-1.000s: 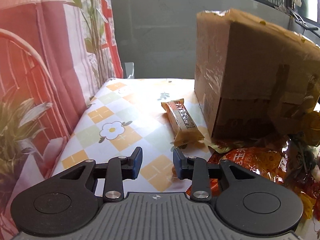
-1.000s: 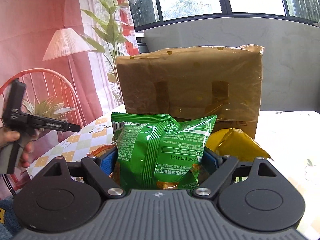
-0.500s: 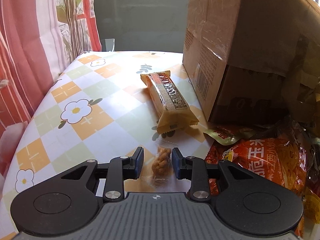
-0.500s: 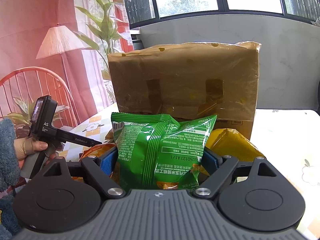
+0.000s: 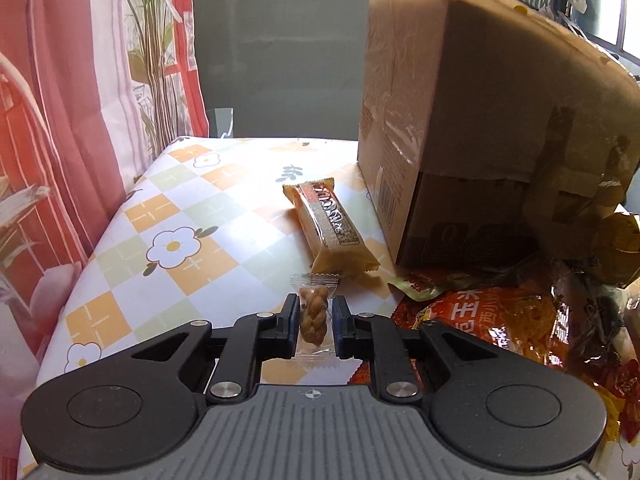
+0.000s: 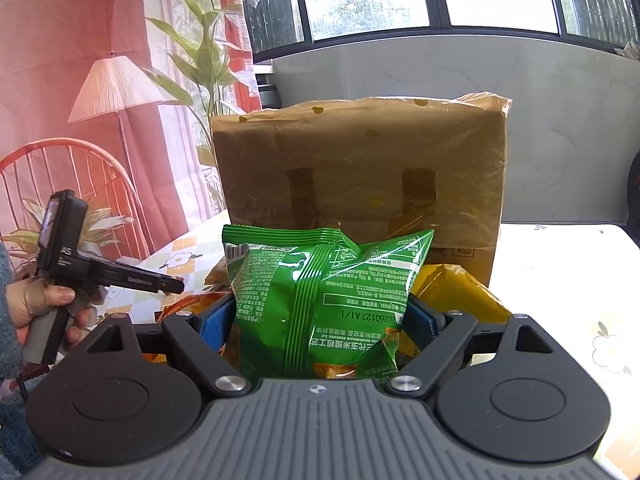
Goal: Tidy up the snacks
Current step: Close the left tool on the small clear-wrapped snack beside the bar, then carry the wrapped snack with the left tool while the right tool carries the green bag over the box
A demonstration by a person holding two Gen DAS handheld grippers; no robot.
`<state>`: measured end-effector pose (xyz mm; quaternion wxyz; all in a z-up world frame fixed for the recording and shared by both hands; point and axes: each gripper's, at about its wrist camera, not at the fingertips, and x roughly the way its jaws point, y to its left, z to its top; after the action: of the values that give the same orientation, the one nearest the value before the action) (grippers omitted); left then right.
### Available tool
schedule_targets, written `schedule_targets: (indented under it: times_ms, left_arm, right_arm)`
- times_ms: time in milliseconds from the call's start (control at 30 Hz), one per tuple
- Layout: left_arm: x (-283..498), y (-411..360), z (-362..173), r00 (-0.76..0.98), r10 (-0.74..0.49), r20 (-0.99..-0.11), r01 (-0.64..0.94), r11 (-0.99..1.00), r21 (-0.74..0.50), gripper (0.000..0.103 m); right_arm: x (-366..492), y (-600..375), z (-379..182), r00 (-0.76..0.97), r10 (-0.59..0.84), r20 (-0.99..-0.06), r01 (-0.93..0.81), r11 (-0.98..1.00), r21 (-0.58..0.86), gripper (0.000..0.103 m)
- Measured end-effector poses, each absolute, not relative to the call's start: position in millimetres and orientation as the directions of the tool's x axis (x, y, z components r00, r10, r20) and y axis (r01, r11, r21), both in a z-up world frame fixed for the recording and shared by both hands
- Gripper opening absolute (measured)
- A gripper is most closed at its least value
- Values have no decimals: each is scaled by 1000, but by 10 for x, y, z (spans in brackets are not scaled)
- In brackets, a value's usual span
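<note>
The left gripper (image 5: 315, 322) has just been closing, and its blue pads now press on a small clear packet (image 5: 314, 316) holding a twisted golden-brown snack, which stands upright between them with its crimped top edge poking above the fingertips. Just beyond that packet, a long orange-and-silver wrapped bar (image 5: 330, 229) lies flat on the tabletop (image 5: 188, 216), which is covered in a checked cloth with white flowers. To the right of the bar stands a tall cardboard box (image 5: 472, 128), sealed in glossy tape, with its lower corner close to the bar's near end. At the foot of the box, on the right, sits a loose pile of shiny red and orange snack bags (image 5: 504, 320) printed with white characters. In the right wrist view, the right gripper (image 6: 320, 320) is clamped wide on a puffy green snack bag (image 6: 324, 292), which fills the space between its two blue pads and rises above them. Behind the green bag a yellow bag (image 6: 456, 292) shows at the right, and the same cardboard box stands farther back. At the left edge of that view a hand (image 6: 40, 304) in a fuzzy blue sleeve holds the handle of the left gripper, pointed toward the tabletop. Red-and-white curtains (image 5: 72, 92) hang behind the left end of the tabletop.
</note>
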<state>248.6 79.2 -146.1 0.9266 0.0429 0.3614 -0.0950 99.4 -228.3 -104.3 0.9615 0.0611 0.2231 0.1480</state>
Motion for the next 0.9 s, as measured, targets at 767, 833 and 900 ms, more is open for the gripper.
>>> schedule_targets:
  times_ms: [767,833,900]
  left_arm:
    - [1938,531,-968,768,-185,-614,234,972,0,18]
    - [1923,528,-967,767,-185,-614,234,972,-1,18]
    - [1916,525,-966,767,-186,-614,235,972,-1,18]
  right_arm:
    - [775,-2402,-926,892,274,-361,-221,958,182,87]
    - [768,-2415,-924,892,273,-361,-218,958,186,87]
    - [774,-2417,-920,891,273,-362,-217,958,189,87]
